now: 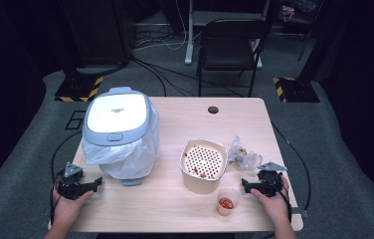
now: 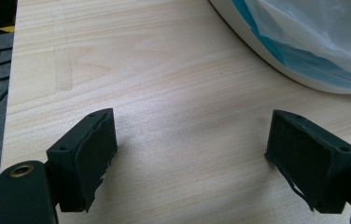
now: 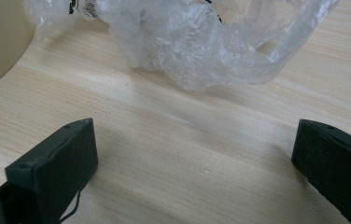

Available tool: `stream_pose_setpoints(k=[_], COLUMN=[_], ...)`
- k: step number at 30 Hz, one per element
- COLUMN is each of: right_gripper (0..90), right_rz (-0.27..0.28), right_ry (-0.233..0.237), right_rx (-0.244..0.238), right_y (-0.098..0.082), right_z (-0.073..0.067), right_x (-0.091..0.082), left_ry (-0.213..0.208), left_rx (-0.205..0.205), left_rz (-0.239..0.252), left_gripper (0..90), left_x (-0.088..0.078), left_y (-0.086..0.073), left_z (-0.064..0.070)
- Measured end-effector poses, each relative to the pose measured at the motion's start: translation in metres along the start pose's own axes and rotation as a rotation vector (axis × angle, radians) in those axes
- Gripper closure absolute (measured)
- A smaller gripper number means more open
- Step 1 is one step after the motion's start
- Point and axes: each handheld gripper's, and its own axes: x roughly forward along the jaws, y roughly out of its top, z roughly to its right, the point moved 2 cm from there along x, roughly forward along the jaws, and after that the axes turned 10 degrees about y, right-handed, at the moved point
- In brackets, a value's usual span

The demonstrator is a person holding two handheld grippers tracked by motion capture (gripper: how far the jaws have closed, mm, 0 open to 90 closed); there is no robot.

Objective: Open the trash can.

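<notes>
— So, where do the grippers sit?

— Near the front corners of the wooden table point(image 1: 175, 209). The left gripper point(image 1: 97, 184) rests close to the left edge, jaws spread wide with nothing but bare wood between them. The right gripper point(image 1: 244, 184) lies near the right edge, jaws just as wide apart and holding nothing.

— What's nearest them?

— By the left one, a lidded bin point(image 1: 118, 130) lined with a white plastic bag point(image 1: 120, 154); its rounded base shows just ahead in the left gripper view. Ahead of the right one there's a crumpled clear plastic wrapper point(image 1: 243, 155), close but not touching.

— Anything in the way?

— Between the two hands stand a beige tub with a perforated insert point(image 1: 203, 164) and a small clear cup point(image 1: 227, 200) holding something red, the cup just beside the right gripper's tips. The front strip between the bin and the cup is open wood. A chair point(image 1: 231, 47) stands beyond the far edge.
</notes>
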Motion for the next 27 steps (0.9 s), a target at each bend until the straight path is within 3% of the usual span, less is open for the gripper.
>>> stream_pose_setpoints(k=[21, 25, 26, 27], right_gripper=[0.0, 0.0, 0.0, 0.0], right_rz=[-0.003, -0.003, -0.003, -0.003], right_ry=[0.001, 0.001, 0.001, 0.000], right_rx=[-0.003, -0.002, -0.002, -0.003], right_y=[0.0001, 0.0001, 0.0002, 0.0003], right_z=[0.0003, 0.0003, 0.0003, 0.0004], right_x=[-0.0001, -0.0001, 0.0000, 0.0002], left_ry=[0.011, 0.015, 0.007, 0.009], left_rx=[-0.017, -0.018, 0.009, -0.004], left_rz=[-0.015, 0.008, -0.004, 0.009], left_gripper=[17.1, 22.5, 27.1, 30.7], left_x=[-0.0016, -0.0021, -0.0044, -0.0041], left_y=[0.0001, -0.0005, -0.0011, -0.0013], left_z=[0.0014, -0.0001, -0.0029, -0.0033])
